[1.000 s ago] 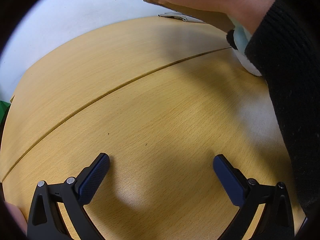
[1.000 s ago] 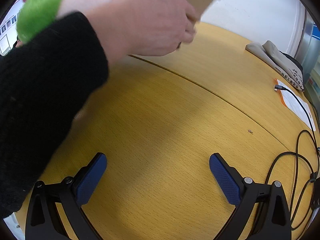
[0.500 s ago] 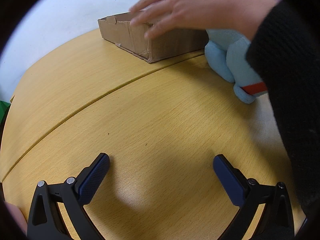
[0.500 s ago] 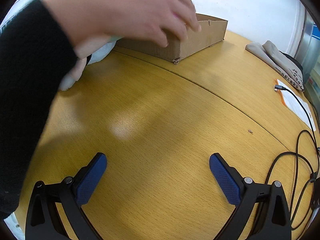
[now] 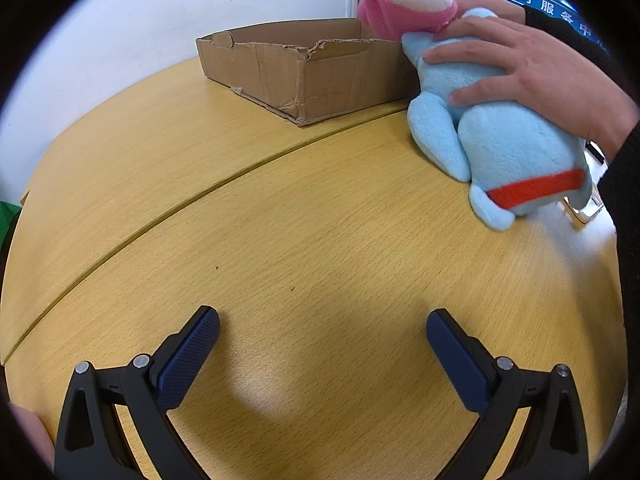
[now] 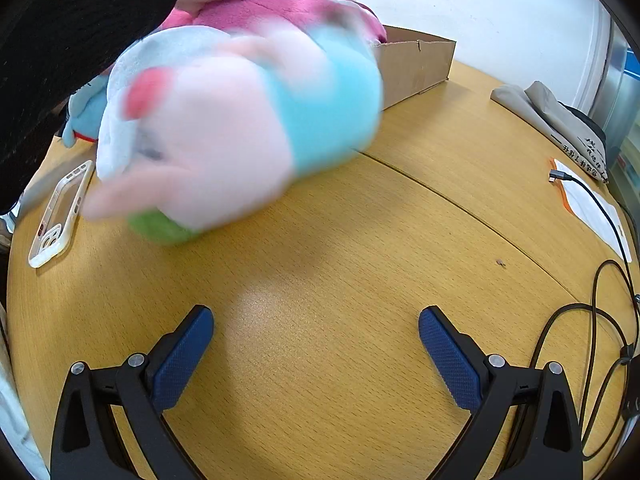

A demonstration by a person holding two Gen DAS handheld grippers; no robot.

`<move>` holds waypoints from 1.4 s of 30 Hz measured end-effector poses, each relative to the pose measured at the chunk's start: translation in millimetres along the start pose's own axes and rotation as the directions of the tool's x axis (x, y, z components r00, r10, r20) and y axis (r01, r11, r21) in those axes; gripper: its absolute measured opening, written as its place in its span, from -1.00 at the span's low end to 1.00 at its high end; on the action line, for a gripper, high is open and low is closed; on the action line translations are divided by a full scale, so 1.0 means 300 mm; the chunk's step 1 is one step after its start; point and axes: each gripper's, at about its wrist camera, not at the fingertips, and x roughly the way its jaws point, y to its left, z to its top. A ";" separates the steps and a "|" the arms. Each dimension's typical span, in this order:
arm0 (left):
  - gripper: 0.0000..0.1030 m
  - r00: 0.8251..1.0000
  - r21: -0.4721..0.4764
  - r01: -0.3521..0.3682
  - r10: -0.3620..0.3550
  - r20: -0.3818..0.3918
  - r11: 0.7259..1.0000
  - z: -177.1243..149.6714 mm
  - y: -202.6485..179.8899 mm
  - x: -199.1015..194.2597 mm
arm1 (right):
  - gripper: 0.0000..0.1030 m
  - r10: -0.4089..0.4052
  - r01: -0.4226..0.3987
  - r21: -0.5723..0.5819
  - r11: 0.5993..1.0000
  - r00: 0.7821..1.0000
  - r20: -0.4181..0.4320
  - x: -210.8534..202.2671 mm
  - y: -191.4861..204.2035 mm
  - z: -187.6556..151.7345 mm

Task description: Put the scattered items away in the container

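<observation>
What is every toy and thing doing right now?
Cardboard box: open top, on the table.
Blue plush: on the table, a hand on it.
Pink plush: under a hand.
Pastel plush: blurred, moving.
Phone case: lying flat.
Left gripper: open.
Right gripper: open.

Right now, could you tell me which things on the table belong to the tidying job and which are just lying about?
Part of the job:
- cardboard box, the container
- light blue plush, under a bare hand
- pink plush
- blurred pink and blue plush

Just lying about:
- phone case
- folded grey cloth
- paper slip
- black cable
</observation>
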 end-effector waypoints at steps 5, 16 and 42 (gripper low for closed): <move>1.00 1.000 0.000 0.000 0.000 -0.001 1.000 0.014 0.005 0.016 | 1.00 0.000 0.000 0.000 1.000 1.000 0.000 0.001 -0.001 0.000; 1.00 1.000 0.000 0.001 -0.001 -0.002 1.000 0.014 0.007 0.015 | 1.00 0.000 0.000 0.000 1.000 1.000 0.000 0.002 -0.001 0.000; 1.00 1.000 0.000 0.001 -0.001 0.000 1.000 0.012 -0.002 0.050 | 1.00 0.000 0.000 0.000 1.000 1.000 0.000 0.001 -0.002 0.000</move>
